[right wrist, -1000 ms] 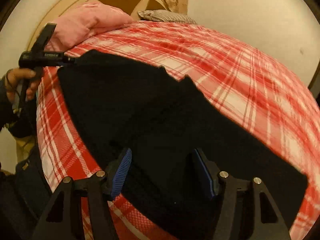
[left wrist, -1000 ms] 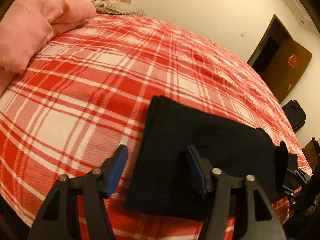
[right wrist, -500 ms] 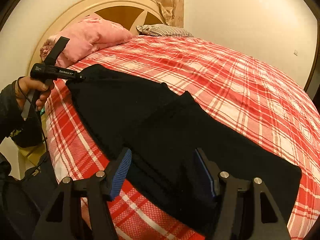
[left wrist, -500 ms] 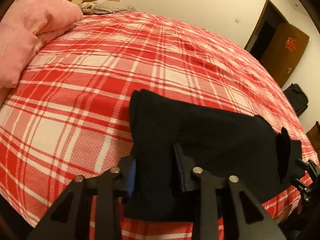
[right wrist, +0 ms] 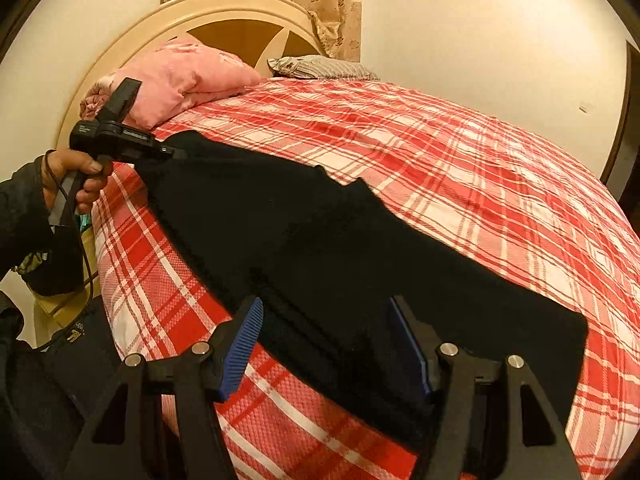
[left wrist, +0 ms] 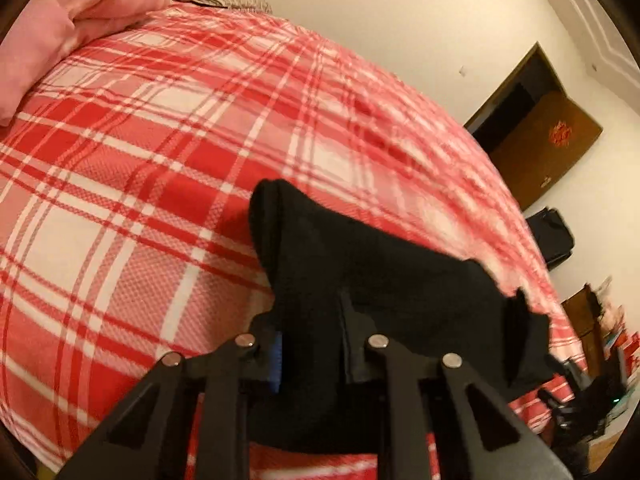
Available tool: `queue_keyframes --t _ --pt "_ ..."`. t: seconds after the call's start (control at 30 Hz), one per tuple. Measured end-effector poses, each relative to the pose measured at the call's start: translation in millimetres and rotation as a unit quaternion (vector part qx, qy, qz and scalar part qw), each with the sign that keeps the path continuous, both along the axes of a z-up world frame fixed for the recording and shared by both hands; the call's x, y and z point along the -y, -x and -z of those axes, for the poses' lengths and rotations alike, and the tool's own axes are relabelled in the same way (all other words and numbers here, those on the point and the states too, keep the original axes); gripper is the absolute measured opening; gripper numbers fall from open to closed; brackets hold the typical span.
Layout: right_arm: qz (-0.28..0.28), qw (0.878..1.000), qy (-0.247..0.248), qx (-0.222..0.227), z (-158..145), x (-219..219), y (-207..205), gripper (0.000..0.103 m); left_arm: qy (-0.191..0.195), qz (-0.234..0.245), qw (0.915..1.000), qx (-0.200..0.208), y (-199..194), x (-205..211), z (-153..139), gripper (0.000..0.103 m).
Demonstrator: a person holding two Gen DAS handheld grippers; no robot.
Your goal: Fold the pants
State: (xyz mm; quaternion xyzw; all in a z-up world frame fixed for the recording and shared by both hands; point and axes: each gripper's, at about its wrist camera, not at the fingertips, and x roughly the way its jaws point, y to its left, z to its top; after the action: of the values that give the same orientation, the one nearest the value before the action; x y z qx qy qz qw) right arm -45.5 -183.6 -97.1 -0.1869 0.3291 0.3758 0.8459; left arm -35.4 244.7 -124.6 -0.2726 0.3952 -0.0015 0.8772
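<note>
Black pants lie stretched along the near edge of a bed with a red plaid cover. In the left wrist view the end of the pants is bunched up between the jaws of my left gripper, which are closing and pinch the cloth. The right wrist view shows that left gripper in a hand at the far left, gripping the pants' end near the pillow. My right gripper is open above the other end, with black cloth under and between its blue pads, which do not press on it.
A pink pillow and a striped one lie at the headboard. Past the bed's far side I see a brown door and a black bag on the floor. The bed's edge runs just below both grippers.
My left jaws have closed from wide apart onto the pants' end, and the cloth has bunched up there. My right gripper has drawn back and up a little, still open.
</note>
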Motion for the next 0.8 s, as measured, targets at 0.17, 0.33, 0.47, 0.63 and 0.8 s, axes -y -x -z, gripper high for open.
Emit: queue_keyframes --t 0.17,0.33,0.47,0.63,0.8 --pt "0.035 0.999 -0.002 0.01 -9.7 27.6 -5.2 0.065 0.001 0.027 0.9979 0.059 8.2 34.2 -56.4 0.021" --pt "0.099 0.995 -0.017 0.023 -23.1 68.3 -17.9 0.065 0.006 0.091 0.9893 0.114 -6.8 95.2 -111.6 0.021" --pt "0.16 0.986 -0.038 0.019 -29.7 105.0 -28.2 0.065 0.013 0.143 0.9802 0.136 -24.9 153.7 -141.5 0.021" --pt "0.213 0.976 -0.05 0.007 -28.8 142.5 -34.8 0.065 0.011 0.205 0.969 0.138 -43.7 211.5 -153.7 0.021" --pt "0.257 0.964 -0.064 -0.004 -25.5 171.0 -41.4 0.065 -0.012 0.262 0.9595 0.102 -73.5 273.6 -134.5 0.021"
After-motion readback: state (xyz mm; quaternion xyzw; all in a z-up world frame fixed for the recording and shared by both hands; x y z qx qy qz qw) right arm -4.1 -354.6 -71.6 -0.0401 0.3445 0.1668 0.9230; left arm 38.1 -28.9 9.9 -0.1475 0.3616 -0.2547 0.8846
